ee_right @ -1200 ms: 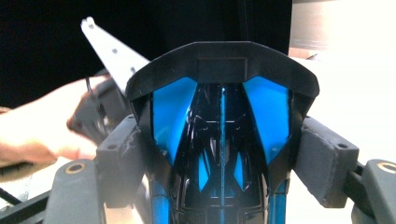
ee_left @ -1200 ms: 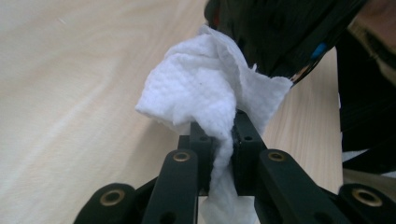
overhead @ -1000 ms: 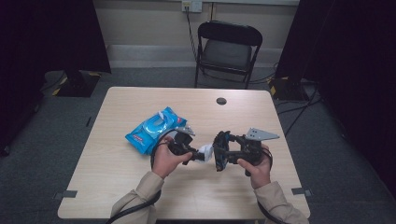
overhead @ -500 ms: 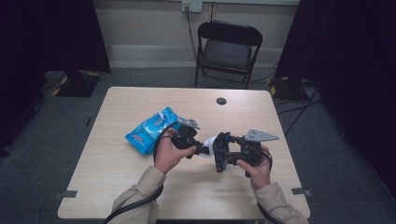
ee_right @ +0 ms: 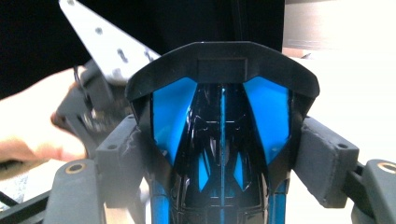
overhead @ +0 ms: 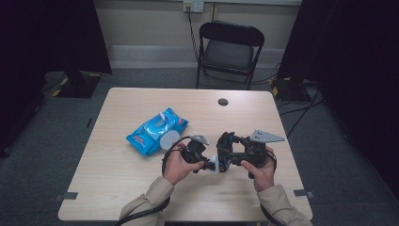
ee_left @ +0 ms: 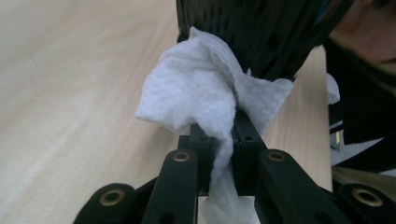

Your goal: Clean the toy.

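Note:
A white wipe (ee_left: 196, 98) is bunched between the jaws of my left gripper (ee_left: 223, 135), which is shut on it. The wipe presses against a glossy black-and-blue ribbed object (ee_left: 252, 32). My right gripper (ee_right: 222, 154) is shut on that object (ee_right: 222, 135), its grey pads (ee_right: 322, 163) clamped on both sides. In the high view the two grippers meet nose to nose above the table's front middle: left gripper (overhead: 211, 165), wipe (overhead: 215, 165), right gripper (overhead: 226, 151). A blue wipes pack (overhead: 155, 132) with its white lid flipped open lies to the left.
The wooden table (overhead: 117, 188) has a small black round cap (overhead: 223, 101) near its far edge. A black folding chair (overhead: 230, 47) stands behind it. The left hand and its grey plate (ee_right: 107, 42) show beyond the held object.
My left hand has moved right and slightly down, bringing the wipe up against the object in the right gripper. The right hand has stayed put.

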The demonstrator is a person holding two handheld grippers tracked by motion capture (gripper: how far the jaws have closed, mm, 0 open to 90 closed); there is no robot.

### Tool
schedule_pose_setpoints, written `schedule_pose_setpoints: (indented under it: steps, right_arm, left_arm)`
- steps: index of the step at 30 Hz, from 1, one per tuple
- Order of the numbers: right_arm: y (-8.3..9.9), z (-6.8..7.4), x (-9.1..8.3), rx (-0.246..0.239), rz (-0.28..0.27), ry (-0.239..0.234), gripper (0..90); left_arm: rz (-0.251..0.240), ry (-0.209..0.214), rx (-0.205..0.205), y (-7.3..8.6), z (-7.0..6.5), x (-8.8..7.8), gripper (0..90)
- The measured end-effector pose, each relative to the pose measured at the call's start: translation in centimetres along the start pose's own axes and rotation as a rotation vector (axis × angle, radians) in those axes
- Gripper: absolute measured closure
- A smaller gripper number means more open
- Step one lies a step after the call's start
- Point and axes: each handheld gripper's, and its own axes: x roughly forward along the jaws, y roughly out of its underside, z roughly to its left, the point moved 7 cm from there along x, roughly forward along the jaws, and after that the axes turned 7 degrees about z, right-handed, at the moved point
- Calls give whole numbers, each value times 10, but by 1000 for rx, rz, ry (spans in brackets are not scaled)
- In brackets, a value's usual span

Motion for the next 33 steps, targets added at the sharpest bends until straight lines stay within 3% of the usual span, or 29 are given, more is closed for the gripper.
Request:
schedule_pose_setpoints:
  steps: [2,5,18,33]
  right_arm:
    - [0,0,-1,2,-3,0,254]
    - [0,-2,-4,0,-1,8,254]
    - [5,-19,-17,15,11,65,254]
    - [13,-39,-29,29,30,123,253]
  left_arm:
    - [24,-7,-1,6,2,7,817]
    - [19,-16,-17,12,6,6,814]
    - [-32,-105,-38,21,24,-40,813]
    - [-61,-161,-76,37,38,-68,814]
